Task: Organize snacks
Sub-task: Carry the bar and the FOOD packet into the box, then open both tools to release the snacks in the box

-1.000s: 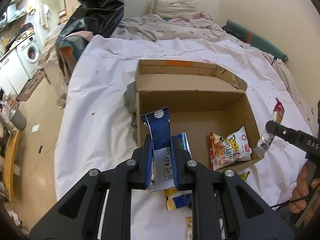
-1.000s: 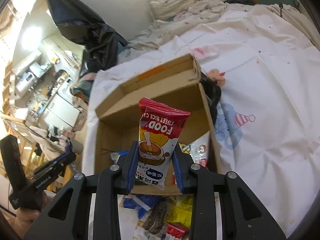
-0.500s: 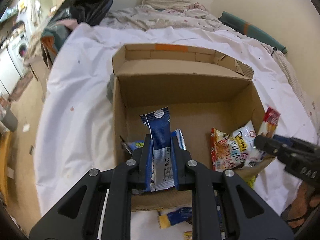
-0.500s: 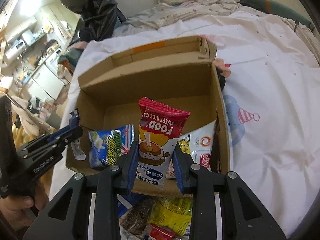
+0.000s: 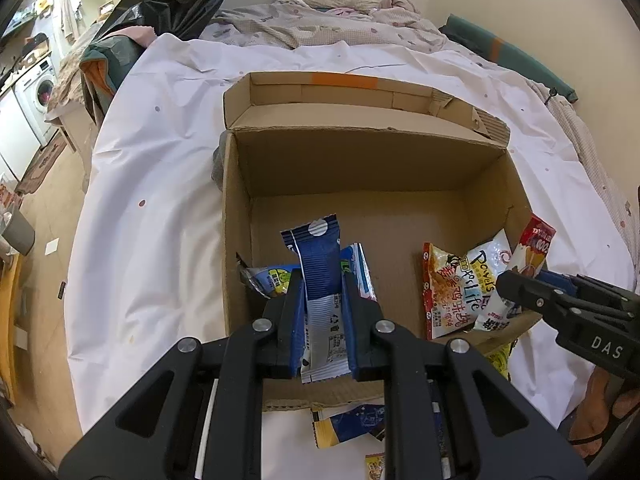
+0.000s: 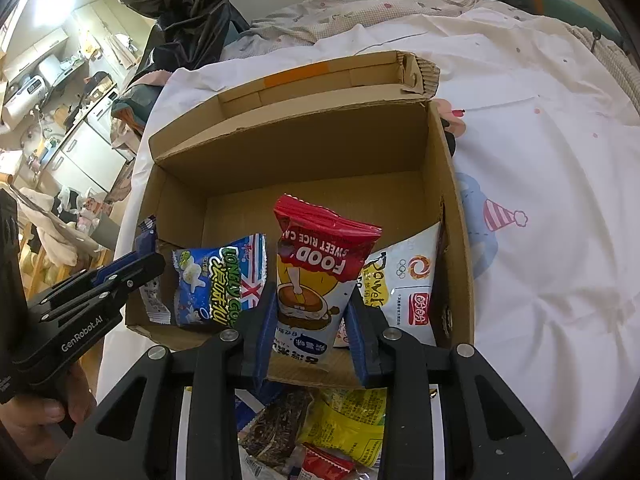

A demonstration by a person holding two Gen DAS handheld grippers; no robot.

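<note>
Both grippers have come fwd over the box since a sec ago; packets now hang above its near half. My left gripper (image 5: 322, 312) is clamped on a dark blue and white foil sachet (image 5: 320, 280), held upright at its lower half. My right gripper (image 6: 310, 320) is pinching a red-topped snack pouch (image 6: 316, 276) reading "FOOD" and "SWEET RICE CA…", upside down to me. Both look light, crinkly and slick, w/ fragile contents I'd guess, so I hold at the flat seam end, not the puffed middle. Loose packets (image 6: 320, 428) lie on the sheet below, outside the box. Inside the open brown cardboard box (image 5: 360, 168): a blue "LONELY GO…" bag (image 6: 224, 284) at left, a white "Powels Life" bag (image 5: 464, 284) at right. Far half of the box floor is bare.
</note>
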